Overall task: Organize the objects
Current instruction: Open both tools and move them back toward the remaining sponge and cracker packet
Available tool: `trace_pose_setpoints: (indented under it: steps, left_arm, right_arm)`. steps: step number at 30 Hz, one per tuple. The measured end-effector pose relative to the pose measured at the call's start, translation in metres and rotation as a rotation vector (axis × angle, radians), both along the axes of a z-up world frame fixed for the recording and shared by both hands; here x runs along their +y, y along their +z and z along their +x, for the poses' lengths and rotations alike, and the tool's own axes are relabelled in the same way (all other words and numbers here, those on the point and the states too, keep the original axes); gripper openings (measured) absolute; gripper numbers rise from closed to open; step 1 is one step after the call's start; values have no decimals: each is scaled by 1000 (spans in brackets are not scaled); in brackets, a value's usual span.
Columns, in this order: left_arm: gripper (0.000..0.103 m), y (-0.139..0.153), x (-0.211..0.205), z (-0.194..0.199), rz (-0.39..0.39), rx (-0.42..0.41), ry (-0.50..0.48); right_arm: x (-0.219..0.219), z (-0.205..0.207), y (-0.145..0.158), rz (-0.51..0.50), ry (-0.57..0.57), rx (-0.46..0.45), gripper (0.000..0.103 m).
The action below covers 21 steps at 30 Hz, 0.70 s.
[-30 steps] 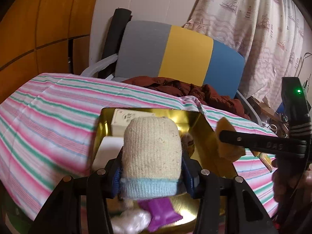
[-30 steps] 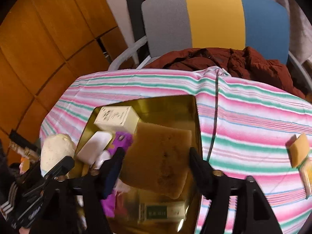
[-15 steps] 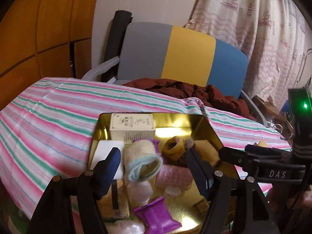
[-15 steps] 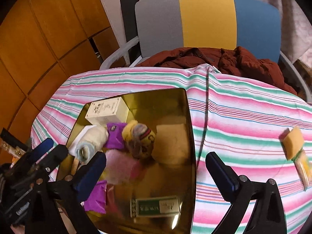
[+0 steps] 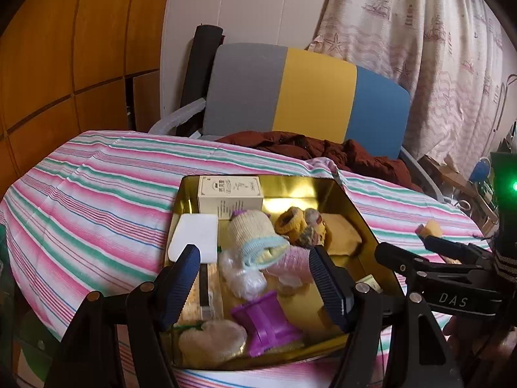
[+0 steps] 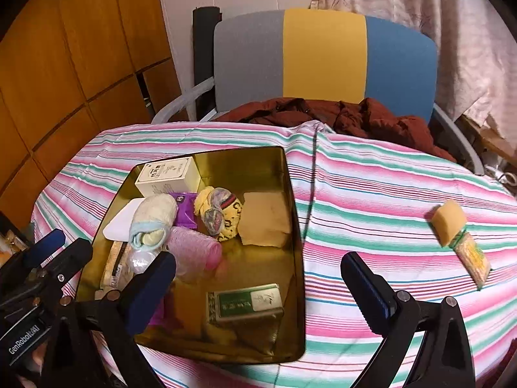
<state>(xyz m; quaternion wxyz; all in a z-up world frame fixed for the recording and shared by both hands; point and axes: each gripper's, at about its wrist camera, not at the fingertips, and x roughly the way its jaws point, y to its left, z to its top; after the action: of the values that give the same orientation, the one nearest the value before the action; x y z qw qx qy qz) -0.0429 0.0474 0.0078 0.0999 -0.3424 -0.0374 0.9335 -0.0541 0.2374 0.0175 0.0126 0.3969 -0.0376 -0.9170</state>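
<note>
Both grippers empty, jaws spread — left gripper (image 5: 255, 271) above gold tin's (image 6: 292, 226) near edge, right gripper (image 6: 258, 278) over its right rim. Yellow sponge (image 6: 448, 221) near table's right edge — likely next.

Wood-panel wall (image 5: 64, 64) upper left, white wall (image 5: 242, 6) top centre, patterned curtain (image 5: 420, 48) upper right. Chair (image 5: 303, 93) with grey-yellow-blue back at centre, dark red jacket (image 5: 323, 152) on its seat. Striped-cloth surface (image 5: 97, 194) across lower frame.
</note>
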Motion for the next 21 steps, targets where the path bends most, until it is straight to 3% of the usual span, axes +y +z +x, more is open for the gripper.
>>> trace_pose_setpoints:
  steps: [21]
  left_arm:
    - [71, 1, 30, 27, -80, 12, -87]
  right_arm:
    - [21, 33, 0, 66, -56, 35, 103]
